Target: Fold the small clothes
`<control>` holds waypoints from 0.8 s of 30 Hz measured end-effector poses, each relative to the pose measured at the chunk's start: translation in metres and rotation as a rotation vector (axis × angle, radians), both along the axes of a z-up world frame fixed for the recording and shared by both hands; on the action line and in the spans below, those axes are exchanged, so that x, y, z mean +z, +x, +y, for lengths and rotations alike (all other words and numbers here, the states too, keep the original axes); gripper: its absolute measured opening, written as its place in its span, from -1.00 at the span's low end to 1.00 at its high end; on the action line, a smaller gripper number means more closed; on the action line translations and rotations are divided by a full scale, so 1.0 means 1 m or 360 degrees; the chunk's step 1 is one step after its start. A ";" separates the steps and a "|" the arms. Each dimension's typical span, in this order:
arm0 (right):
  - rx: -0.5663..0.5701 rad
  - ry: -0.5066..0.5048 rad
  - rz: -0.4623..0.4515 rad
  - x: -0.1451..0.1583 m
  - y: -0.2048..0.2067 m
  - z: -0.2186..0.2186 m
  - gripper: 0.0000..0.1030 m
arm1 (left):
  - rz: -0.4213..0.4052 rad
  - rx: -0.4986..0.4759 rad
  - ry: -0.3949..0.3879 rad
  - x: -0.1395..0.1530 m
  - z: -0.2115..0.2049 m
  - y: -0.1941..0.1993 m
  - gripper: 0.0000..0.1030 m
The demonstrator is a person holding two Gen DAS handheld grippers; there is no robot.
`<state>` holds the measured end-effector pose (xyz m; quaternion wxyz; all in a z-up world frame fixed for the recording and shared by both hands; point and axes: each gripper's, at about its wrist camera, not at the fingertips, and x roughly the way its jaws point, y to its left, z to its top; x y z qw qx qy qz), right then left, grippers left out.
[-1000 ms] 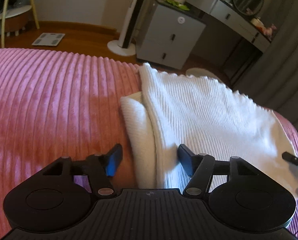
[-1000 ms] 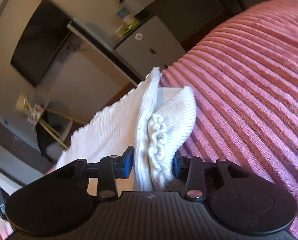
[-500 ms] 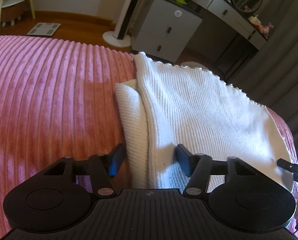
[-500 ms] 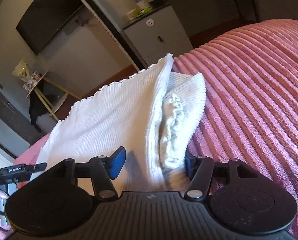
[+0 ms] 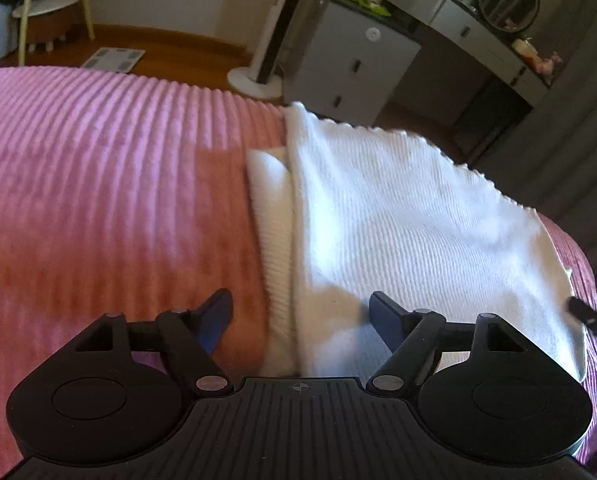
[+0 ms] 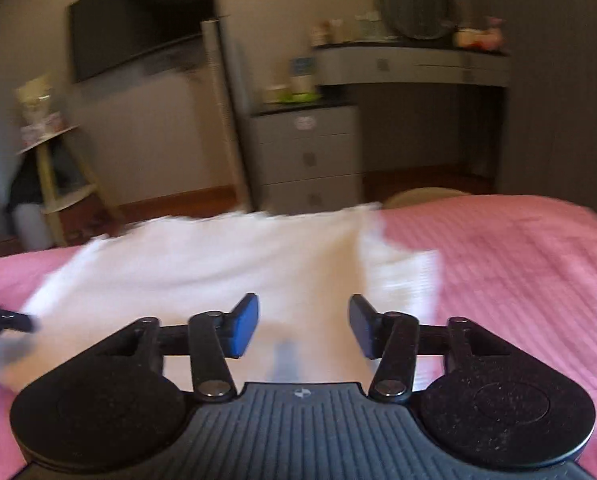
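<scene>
Left wrist view: white ribbed knit garment (image 5: 398,232) lies flat on pink bedspread (image 5: 98,184), folded edge running away between left gripper (image 5: 300,316), jaws opening, nothing pinched. Right gripper (image 6: 303,330) closing, empty, over cloth.

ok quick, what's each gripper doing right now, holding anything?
Left gripper: jaws opening, straddling the white garment's folded edge, not gripping it.
Right gripper: jaws closing, nothing between them, above the garment.

Left gripper (image 5: 300,314) opening, right gripper (image 6: 303,326) closing.
</scene>
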<state>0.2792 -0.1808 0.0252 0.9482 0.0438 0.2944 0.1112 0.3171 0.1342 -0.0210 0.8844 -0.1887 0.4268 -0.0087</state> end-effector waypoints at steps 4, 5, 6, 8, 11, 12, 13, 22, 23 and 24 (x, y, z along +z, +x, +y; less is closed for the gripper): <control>0.0132 0.0019 0.0056 -0.020 -0.004 0.046 -0.65 | 0.0012 -0.0007 0.0020 -0.007 -0.010 0.012 0.53; 0.0148 -0.0037 0.0024 -0.024 -0.010 0.055 -0.65 | 0.0005 -0.0010 0.0018 -0.007 -0.011 0.014 0.43; 0.0143 -0.0089 -0.0006 -0.028 -0.014 0.060 -0.65 | 0.0005 -0.0019 0.0005 -0.008 -0.010 0.016 0.33; 0.0127 -0.0099 -0.0006 -0.032 -0.015 0.063 -0.64 | 0.0004 -0.0018 0.0007 -0.008 -0.012 0.015 0.27; 0.0086 -0.0097 0.0004 -0.027 -0.017 0.064 -0.64 | -0.0009 -0.0040 0.0009 -0.007 -0.012 0.013 0.07; 0.0066 -0.0080 -0.0012 -0.023 -0.023 0.065 -0.65 | -0.0010 -0.0039 0.0006 -0.007 -0.011 0.012 0.01; 0.0060 -0.0050 -0.0040 -0.021 -0.028 0.064 -0.65 | -0.0010 -0.0037 -0.0001 -0.007 -0.011 0.012 -0.01; 0.0074 -0.0129 0.0004 -0.040 -0.038 0.075 -0.64 | -0.0040 -0.0038 -0.0041 0.013 -0.007 0.010 -0.52; 0.0066 -0.0079 -0.0037 -0.035 -0.042 0.073 -0.64 | -0.0053 -0.0047 -0.0024 0.018 -0.009 0.009 -0.52; 0.0067 -0.0041 -0.0083 -0.032 -0.047 0.072 -0.64 | -0.0063 -0.0059 -0.0010 0.023 -0.012 0.009 -0.53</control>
